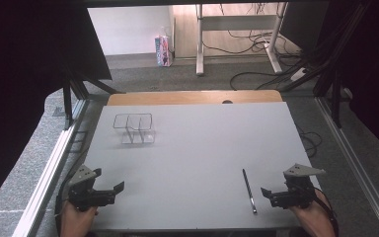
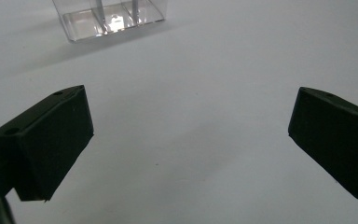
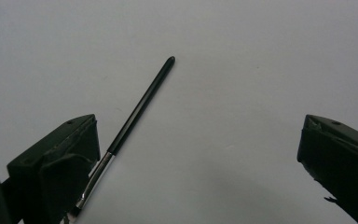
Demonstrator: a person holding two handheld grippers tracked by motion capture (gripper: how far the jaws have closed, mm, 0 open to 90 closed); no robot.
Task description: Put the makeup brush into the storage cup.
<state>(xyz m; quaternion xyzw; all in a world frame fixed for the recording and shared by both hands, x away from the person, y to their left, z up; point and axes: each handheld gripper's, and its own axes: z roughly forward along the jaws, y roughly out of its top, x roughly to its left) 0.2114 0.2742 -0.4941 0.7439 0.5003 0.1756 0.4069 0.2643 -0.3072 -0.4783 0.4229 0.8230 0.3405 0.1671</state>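
A slim black pen with a silver end lies on the white table, near the front right. My right gripper rests just right of it, open and holding nothing. In the right gripper view the pen runs diagonally, and its silver end passes close beside the left jaw of the right gripper. A clear plastic box with dividers stands at the table's far left. My left gripper sits at the front left, open and holding nothing. In the left gripper view, the left gripper faces the clear box farther off.
A wooden strip borders the table's far edge. Metal rails run along both sides. Beyond the table are desk legs and cables and a small carton on the floor.
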